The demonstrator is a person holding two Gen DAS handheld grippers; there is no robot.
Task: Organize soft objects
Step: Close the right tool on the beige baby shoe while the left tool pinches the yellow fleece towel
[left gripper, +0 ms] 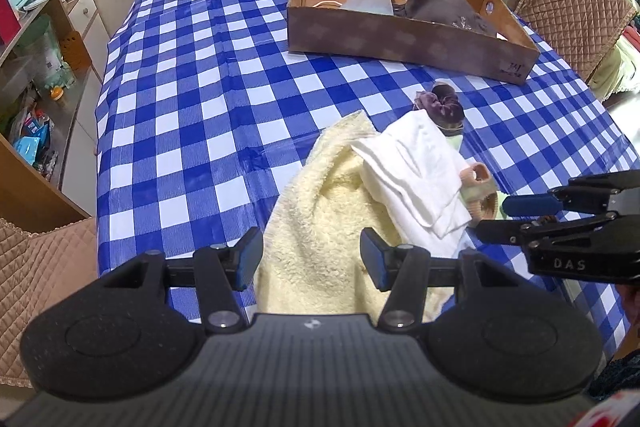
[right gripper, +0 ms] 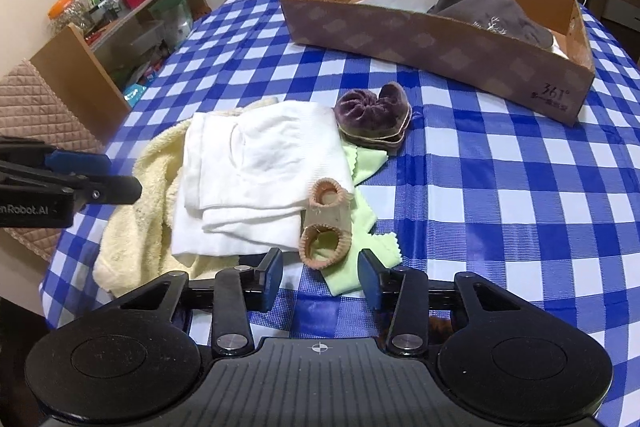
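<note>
green cloth (right gripper: 360, 259) mostly hidden under white cloth (right gripper: 256, 179), box (right gripper: 440, 43) contents unclear

A folded cloth (right gripper: 256, 167) lies on a towel (right gripper: 136, 227), the cardboard box (right gripper: 432, 39) behind.

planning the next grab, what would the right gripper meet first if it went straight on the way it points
Most likely the small pink-rimmed sock, lying on the light green cloth right ahead of the open right gripper. Depth is hard to judge, so the cloth's near edge might touch first.
</note>
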